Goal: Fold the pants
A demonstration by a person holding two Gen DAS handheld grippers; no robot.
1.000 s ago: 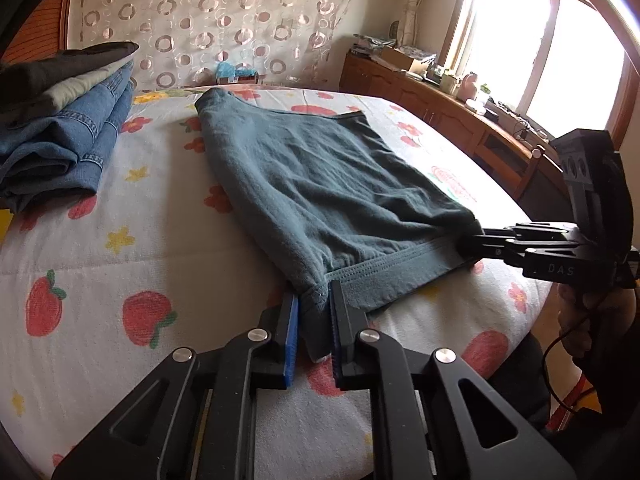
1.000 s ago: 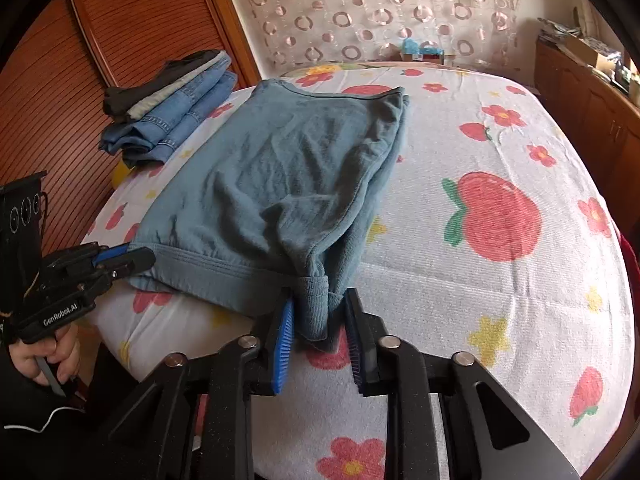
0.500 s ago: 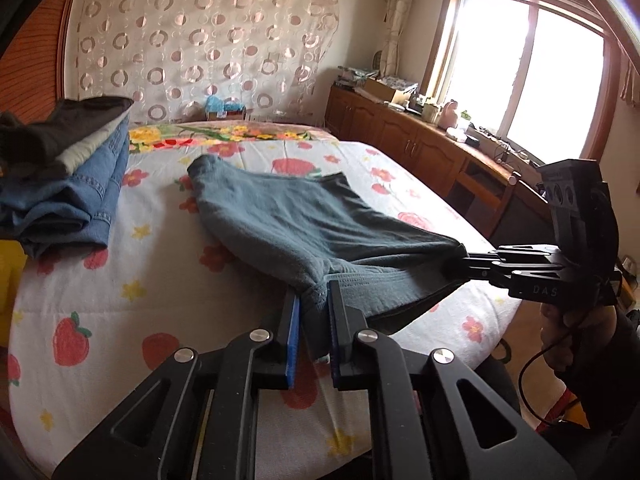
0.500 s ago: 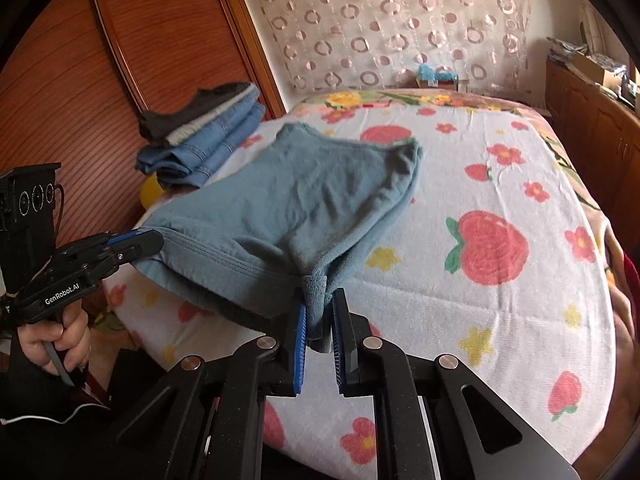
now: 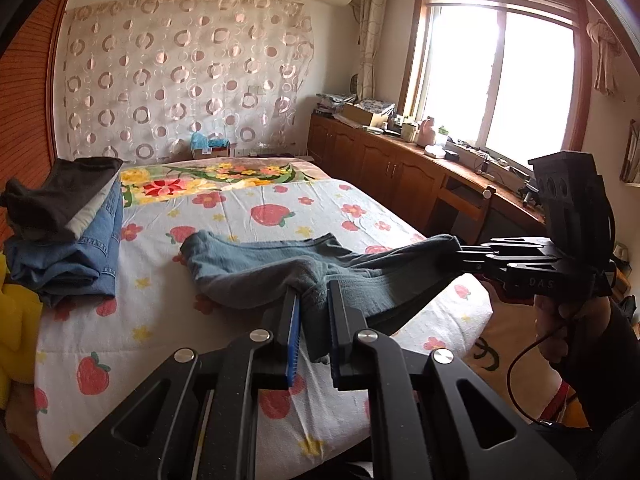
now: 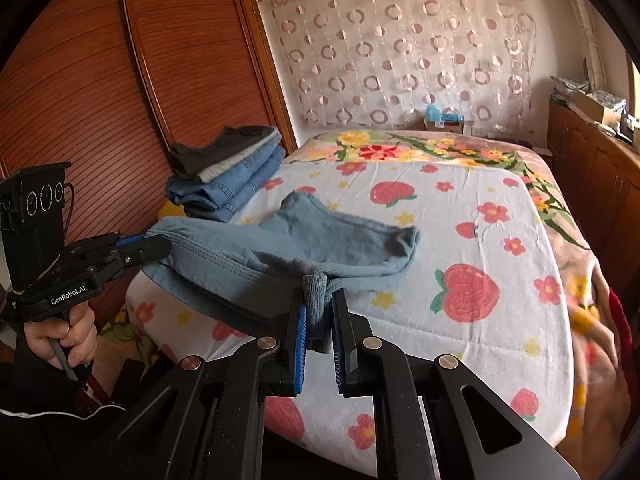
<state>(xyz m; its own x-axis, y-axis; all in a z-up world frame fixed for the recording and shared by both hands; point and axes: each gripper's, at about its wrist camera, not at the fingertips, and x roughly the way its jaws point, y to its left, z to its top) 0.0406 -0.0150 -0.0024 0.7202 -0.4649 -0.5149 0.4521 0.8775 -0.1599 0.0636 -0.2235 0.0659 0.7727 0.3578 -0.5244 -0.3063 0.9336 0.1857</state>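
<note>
Grey-blue pants (image 5: 256,268) hang between my two grippers above the near edge of the bed, with their far end still lying on the sheet (image 6: 344,232). My left gripper (image 5: 312,300) is shut on one corner of the near hem. My right gripper (image 6: 320,304) is shut on the other corner. Each gripper also shows in the other's view: the right gripper (image 5: 464,254) at the right, the left gripper (image 6: 154,242) at the left. The hem stretches taut between them.
A stack of folded jeans and dark clothes (image 5: 68,232) sits at the bed's left side, also in the right wrist view (image 6: 232,172). The strawberry-print sheet (image 6: 460,220) covers the bed. A wooden wardrobe (image 6: 100,100) stands left, cabinets (image 5: 392,176) under the window right.
Both grippers have lifted the near hem of the pants up and back off the bed. The cloth has gone from lying flat to hanging, with only its far end on the sheet.
</note>
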